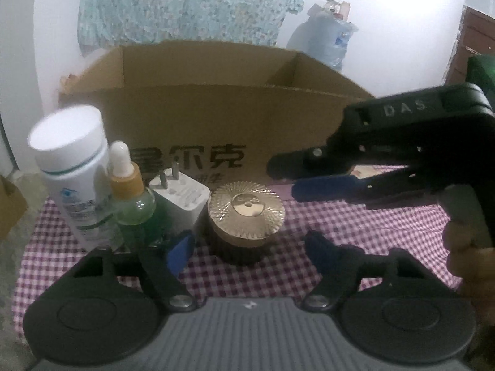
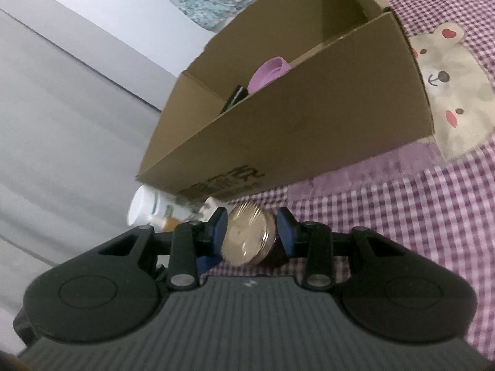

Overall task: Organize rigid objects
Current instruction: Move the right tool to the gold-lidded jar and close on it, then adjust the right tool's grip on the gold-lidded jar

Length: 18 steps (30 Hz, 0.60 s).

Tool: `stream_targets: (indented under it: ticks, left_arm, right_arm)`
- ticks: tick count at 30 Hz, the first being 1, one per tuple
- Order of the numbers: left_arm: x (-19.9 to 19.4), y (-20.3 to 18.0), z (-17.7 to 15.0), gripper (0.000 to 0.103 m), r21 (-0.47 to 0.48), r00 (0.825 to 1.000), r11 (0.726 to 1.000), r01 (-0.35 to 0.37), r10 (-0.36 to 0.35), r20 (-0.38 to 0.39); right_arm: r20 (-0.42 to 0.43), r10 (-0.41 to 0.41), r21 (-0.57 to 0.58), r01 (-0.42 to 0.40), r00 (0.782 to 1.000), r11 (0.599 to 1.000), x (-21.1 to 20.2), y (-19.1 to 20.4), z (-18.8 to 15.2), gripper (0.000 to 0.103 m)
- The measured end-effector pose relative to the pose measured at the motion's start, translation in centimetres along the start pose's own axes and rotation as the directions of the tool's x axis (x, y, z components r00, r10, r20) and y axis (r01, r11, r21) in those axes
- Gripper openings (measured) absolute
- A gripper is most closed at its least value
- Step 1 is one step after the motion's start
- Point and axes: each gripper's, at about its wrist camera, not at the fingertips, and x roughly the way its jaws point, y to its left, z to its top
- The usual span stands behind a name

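The step in hand looks like the pick-up of the gold-lidded jar (image 1: 246,216), which stands on the checked cloth (image 1: 355,235) in front of the cardboard box (image 1: 216,114), last in a row with a white bottle (image 1: 72,170), a dropper bottle (image 1: 130,191) and a white plug adapter (image 1: 182,201) to its left. In the left wrist view the left tongs (image 1: 247,247) stand wide open, low and just short of the jar, holding nothing; the jar lies ahead of the gap, not yet between the pads. The right tongs (image 2: 251,232) are narrowed, and in the right wrist view the jar appears in the gap with a sliver of space at each pad, so I cannot tell that they grip it; the left view shows these tongs (image 1: 281,174) reaching in from the right, above and behind the jar's lid.

Next, one pair must settle squarely around the jar's round wall, close firmly, then lift clear of the box's front wall.

The box is open-topped with an inner divider. In its left part sit a pink rounded thing (image 2: 269,71) and a dark flat object (image 2: 235,97); the rest of the inside is hidden
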Motion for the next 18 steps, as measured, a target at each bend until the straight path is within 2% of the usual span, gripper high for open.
stream_targets:
  ticks: [3,9,18]
  left_arm:
    - [1.1,0.2,0.1,0.070,-0.012,1.000,1.000,0.017,-0.017,-0.016]
    - [1.3,0.2,0.3,0.070,-0.022,1.000,1.000,0.022,-0.022,-0.012]
    - [0.9,-1.9,0.1,0.070,0.029,0.998,0.998,0.056,-0.055,-0.027]
  right_arm:
    - [-0.009,-0.003,0.009,0.003,1.000,1.000,1.3,-0.3,0.5,0.035]
    - [-0.052,0.005,0.005,-0.005,0.999,1.000,3.2,-0.2,0.4,0.037]
    - [-0.056,-0.037,-0.009,0.036,0.998,0.999,1.6,-0.2,-0.7,0.041]
